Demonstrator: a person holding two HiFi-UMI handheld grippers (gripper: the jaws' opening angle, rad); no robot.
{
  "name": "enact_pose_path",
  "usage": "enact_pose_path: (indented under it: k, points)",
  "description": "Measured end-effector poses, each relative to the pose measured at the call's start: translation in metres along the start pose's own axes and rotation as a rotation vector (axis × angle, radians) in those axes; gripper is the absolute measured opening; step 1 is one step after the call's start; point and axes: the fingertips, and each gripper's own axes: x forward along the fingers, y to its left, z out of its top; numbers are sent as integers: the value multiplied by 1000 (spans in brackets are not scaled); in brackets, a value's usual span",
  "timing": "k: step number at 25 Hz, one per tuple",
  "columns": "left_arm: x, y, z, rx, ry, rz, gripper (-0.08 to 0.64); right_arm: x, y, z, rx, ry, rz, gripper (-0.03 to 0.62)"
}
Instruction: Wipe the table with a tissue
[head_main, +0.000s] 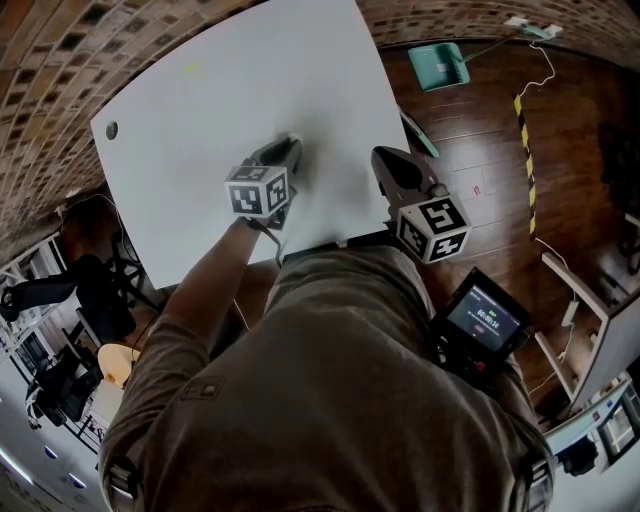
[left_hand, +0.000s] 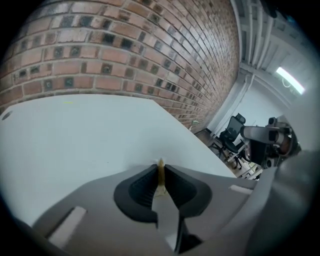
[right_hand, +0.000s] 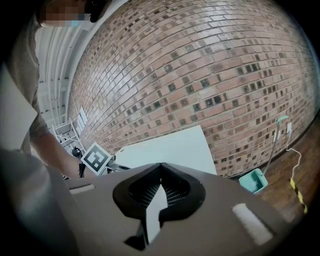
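The white table (head_main: 250, 80) fills the middle of the head view. My left gripper (head_main: 290, 148) is low over its near part, shut on a thin, pale yellowish sliver of tissue (left_hand: 160, 174) that pokes out between the fingertips. In the left gripper view the left gripper (left_hand: 160, 167) points across the bare table top (left_hand: 75, 135) toward the brick wall. My right gripper (head_main: 385, 158) hangs at the table's right edge near the front corner. In its own view the right gripper (right_hand: 160, 166) is shut with nothing in it, and the table (right_hand: 170, 150) lies ahead.
A teal dustpan (head_main: 438, 65) lies on the wooden floor right of the table, by the brick wall. Yellow-black tape (head_main: 525, 150) runs along the floor. The table has a round grommet (head_main: 111, 130) at its left corner. Office chairs (left_hand: 232, 132) stand beyond the table.
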Motion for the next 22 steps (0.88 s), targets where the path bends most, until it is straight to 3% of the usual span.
enact_pose_path:
  k: [5,9,14,22]
  points:
    - [15,-20,-13,42,41,-47,44,-3,-3,1,6,-6,-7,14]
    - [16,-11,-14,31,43,-29,44,-4,-2,-1,7,-5,-7,14]
    - [1,10,5,-15,-23,24,44,-2,0,-1,4,-5,2,14]
    - [-15,41,-1,-119,-28,100,43,4,6,4,-9,2,31,14]
